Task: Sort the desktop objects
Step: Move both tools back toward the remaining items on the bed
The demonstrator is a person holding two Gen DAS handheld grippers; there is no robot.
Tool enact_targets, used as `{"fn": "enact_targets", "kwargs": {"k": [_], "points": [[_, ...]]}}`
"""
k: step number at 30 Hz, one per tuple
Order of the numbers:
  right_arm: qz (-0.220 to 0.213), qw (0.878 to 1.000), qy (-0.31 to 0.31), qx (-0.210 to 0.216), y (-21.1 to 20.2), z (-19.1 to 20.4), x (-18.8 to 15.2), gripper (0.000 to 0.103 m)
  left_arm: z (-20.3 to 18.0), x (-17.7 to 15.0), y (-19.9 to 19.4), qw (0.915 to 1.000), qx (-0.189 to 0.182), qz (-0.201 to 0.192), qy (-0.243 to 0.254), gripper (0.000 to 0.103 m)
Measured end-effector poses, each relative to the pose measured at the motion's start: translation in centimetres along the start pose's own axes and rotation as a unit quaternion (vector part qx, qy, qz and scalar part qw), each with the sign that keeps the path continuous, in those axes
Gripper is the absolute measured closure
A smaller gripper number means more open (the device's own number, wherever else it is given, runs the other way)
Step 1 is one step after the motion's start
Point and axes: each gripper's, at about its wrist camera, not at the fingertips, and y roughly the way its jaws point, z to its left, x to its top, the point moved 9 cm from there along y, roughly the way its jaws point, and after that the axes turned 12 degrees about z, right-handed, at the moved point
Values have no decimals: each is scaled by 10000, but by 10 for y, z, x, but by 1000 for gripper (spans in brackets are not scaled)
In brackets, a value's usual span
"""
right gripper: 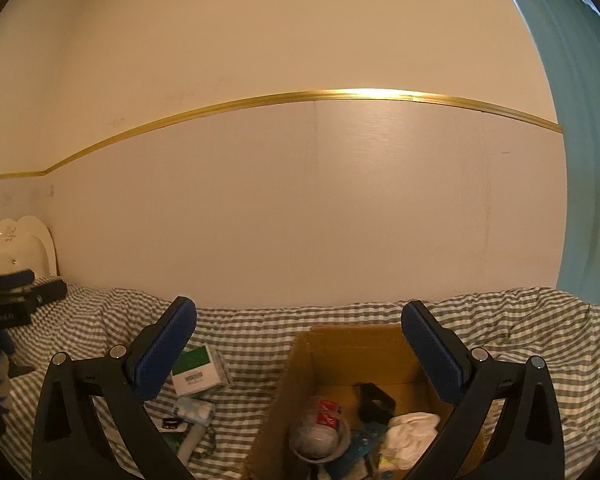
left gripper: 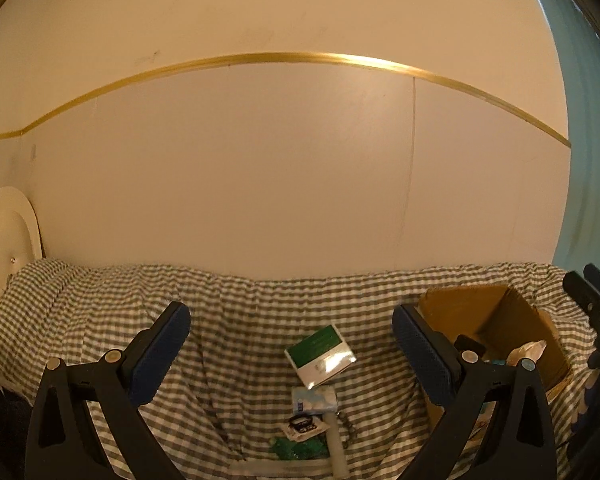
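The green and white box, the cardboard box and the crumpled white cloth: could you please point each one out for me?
green and white box (left gripper: pixel 320 354): left wrist view, middle of its top face.
cardboard box (right gripper: pixel 356 350): right wrist view, inner face of its far wall.
crumpled white cloth (right gripper: pixel 410 434): right wrist view, middle of the bundle.

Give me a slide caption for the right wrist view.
Open right gripper above a cardboard box of collected items on checked cloth.

A cream wall (left gripper: pixel 280 180) fills most of the view, crossed by a thin gold trim strip (left gripper: pixel 260 57). At the left stands a white scalloped headboard (left gripper: pixel 4 236), at the right hangs a pale teal curtain (right gripper: pixel 576 120).
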Motion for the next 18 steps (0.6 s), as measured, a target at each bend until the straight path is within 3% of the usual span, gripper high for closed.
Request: {"fn": "enact_targets", "kwargs": {"k": [4, 13, 18], "points": [[45, 9998, -88, 155, 7, 20, -5, 0, 9, -19, 15, 9998, 55, 168, 114, 0], [665, 9947, -592, 519, 42, 82, -50, 0, 31, -80, 61, 9961, 76, 804, 368, 1], [1094, 9898, -628, 662, 60, 109, -87, 0, 42, -121, 97, 9900, -219, 1336, 402, 14]]}}
